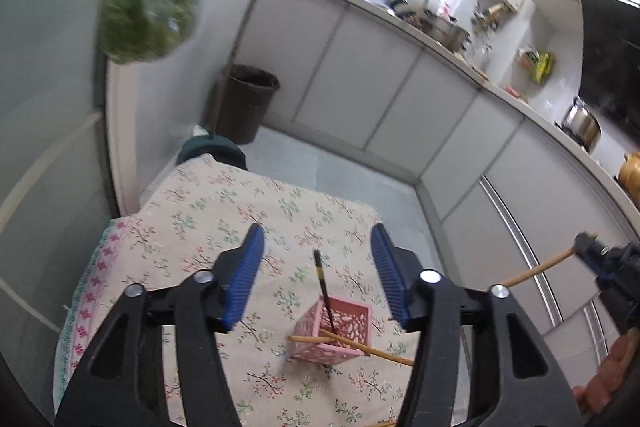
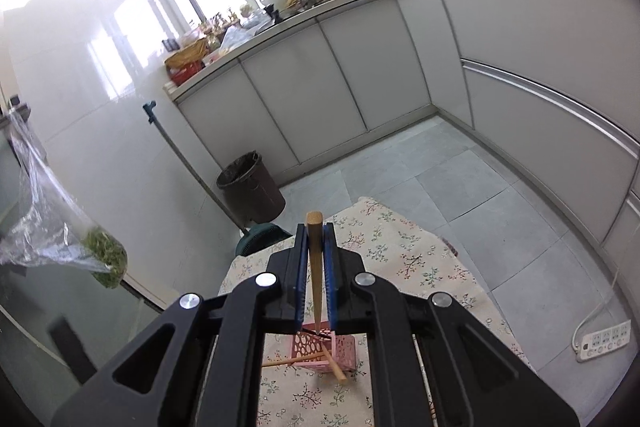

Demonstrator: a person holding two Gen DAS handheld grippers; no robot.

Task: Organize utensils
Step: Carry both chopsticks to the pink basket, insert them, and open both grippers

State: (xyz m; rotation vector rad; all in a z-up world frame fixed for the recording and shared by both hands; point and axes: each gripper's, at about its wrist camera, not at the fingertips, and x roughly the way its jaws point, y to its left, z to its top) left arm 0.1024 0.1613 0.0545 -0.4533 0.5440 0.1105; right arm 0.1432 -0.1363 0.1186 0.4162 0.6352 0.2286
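A pink perforated holder stands on the floral tablecloth. A black chopstick stands upright in it, and a wooden chopstick lies across its rim. My left gripper is open and empty above the holder. My right gripper is shut on a wooden chopstick, held above the holder, tip pointing down toward it. It also shows in the left wrist view at the right, holding that chopstick. Two wooden chopsticks rest across the holder.
A dark bin stands on the tiled floor by the white cabinets. A bag of greens hangs at the left. A power strip lies on the floor at the right. The countertop carries pots.
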